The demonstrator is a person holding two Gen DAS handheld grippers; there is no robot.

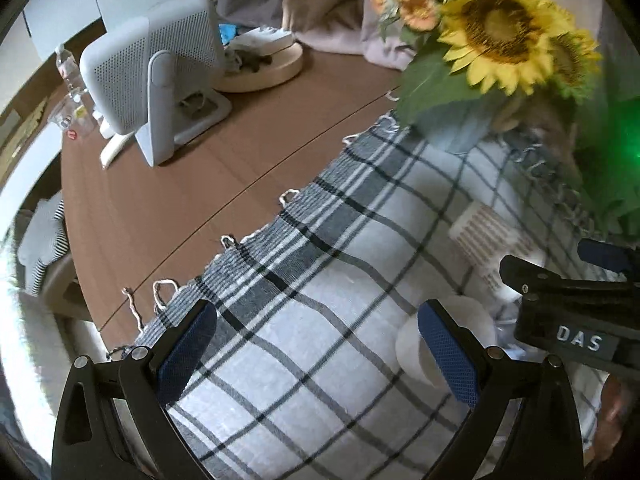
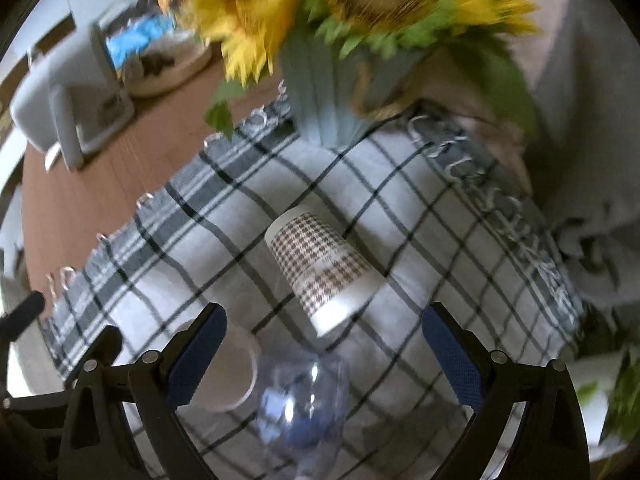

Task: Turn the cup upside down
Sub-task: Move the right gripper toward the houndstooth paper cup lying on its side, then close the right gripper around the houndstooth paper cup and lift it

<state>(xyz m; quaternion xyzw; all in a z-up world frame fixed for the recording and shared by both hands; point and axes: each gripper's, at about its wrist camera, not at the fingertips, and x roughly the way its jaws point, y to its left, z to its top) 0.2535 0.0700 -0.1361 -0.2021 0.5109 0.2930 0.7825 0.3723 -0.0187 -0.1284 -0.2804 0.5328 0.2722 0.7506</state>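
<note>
A houndstooth-patterned paper cup (image 2: 322, 270) lies on its side on the plaid cloth (image 2: 224, 220), ahead of my open right gripper (image 2: 324, 356). It also shows in the left wrist view (image 1: 494, 242). A plain white paper cup (image 2: 230, 376) stands near the right gripper's left finger; in the left wrist view this white cup (image 1: 444, 340) sits behind the right finger of my open left gripper (image 1: 316, 356). A clear plastic cup (image 2: 304, 400) lies between the right gripper's fingers, close to the camera. The right gripper's body (image 1: 576, 312) crosses the left wrist view at right.
A vase of sunflowers (image 2: 332, 92) stands at the cloth's far edge, also in the left wrist view (image 1: 500, 28). A white fan-like appliance (image 1: 156, 76) and a round wooden tray (image 1: 264, 68) stand on the brown table (image 1: 200, 184). A water bottle (image 1: 68, 68) stands far left.
</note>
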